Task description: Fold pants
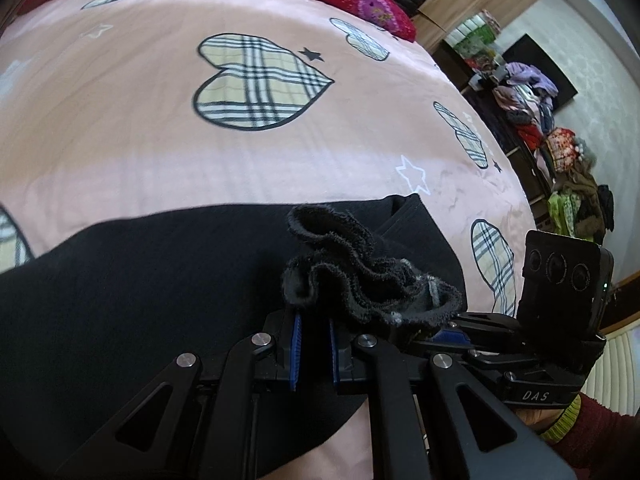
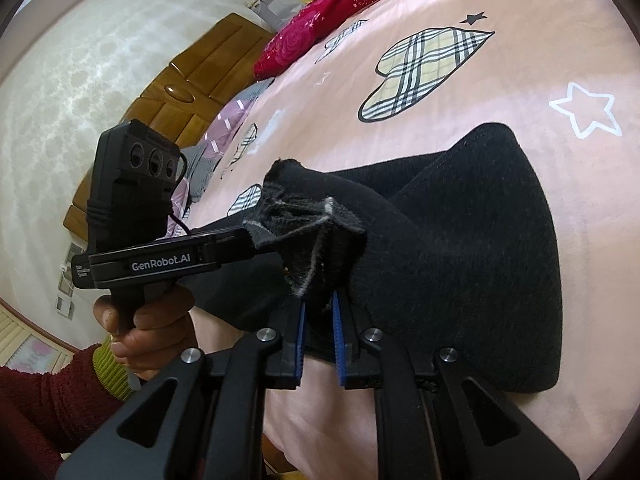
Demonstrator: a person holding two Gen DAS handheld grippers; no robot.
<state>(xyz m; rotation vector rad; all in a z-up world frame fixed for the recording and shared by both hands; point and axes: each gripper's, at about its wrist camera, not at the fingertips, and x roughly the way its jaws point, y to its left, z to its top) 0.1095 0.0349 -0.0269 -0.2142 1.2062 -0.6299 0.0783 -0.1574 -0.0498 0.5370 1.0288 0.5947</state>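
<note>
Black knit pants (image 1: 132, 300) spread over pink bedsheet printed with plaid hearts and stars (image 1: 120, 120), filling lower half of left wrist view and centre right of right wrist view. Frayed, bunched cuff end (image 1: 360, 276) raised off the sheet at lower centre of left wrist view. In left wrist view, left gripper (image 1: 314, 350) with blue-padded fingers (image 1: 297, 354) drawn near together; fabric between the tips not plainly visible there. In right wrist view, that same tool, held at centre left by hand in a dark red sleeve (image 2: 140, 328), apparently nipping the cuff edge. Right gripper (image 2: 320, 338) at lower centre, blue pads pinching the cuff from beneath. Folded waistband edge (image 2: 496, 148) lying flat at upper right of the garment.

Step judged in hand: leg ends lifted by both tools, mid-carry toward the waistband. Next move likely calling for both grips kept level, cuff laid square on the far edge, then release together to avoid a skewed crease.
</note>
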